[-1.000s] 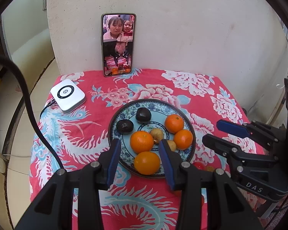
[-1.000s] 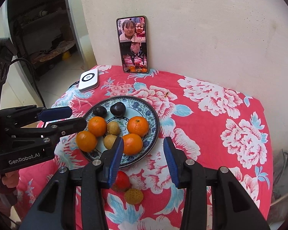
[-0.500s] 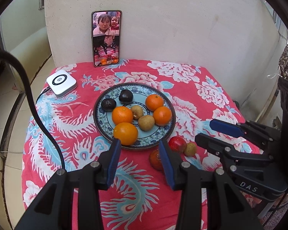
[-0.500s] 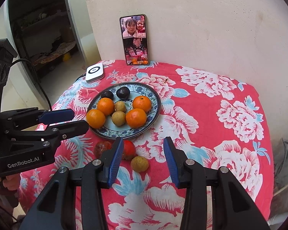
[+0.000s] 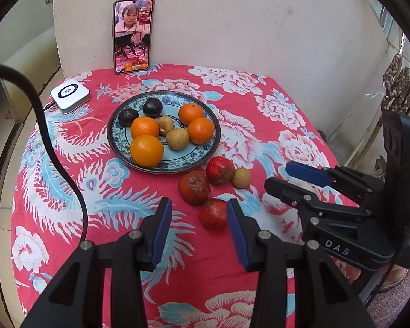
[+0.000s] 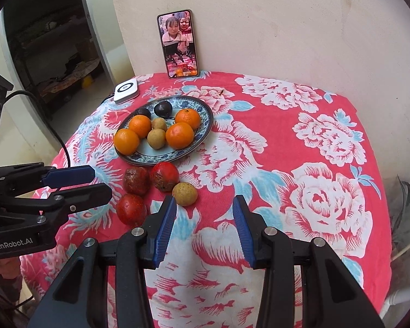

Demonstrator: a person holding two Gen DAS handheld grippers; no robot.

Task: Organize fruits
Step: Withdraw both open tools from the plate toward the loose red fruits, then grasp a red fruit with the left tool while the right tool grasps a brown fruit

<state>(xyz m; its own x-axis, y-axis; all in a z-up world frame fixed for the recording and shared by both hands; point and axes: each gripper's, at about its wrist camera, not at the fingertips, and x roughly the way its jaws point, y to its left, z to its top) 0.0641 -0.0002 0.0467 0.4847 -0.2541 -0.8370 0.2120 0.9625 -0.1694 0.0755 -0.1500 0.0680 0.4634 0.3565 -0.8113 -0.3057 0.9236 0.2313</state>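
Four loose fruits lie on the cloth-covered surface (image 5: 68, 191) just before the plate (image 5: 210, 147); the nearest red fruit (image 5: 213, 213) sits just ahead of the left tongs (image 5: 199, 228), toward their right finger; both left and right tongs (image 6: 203, 227) gape empty.
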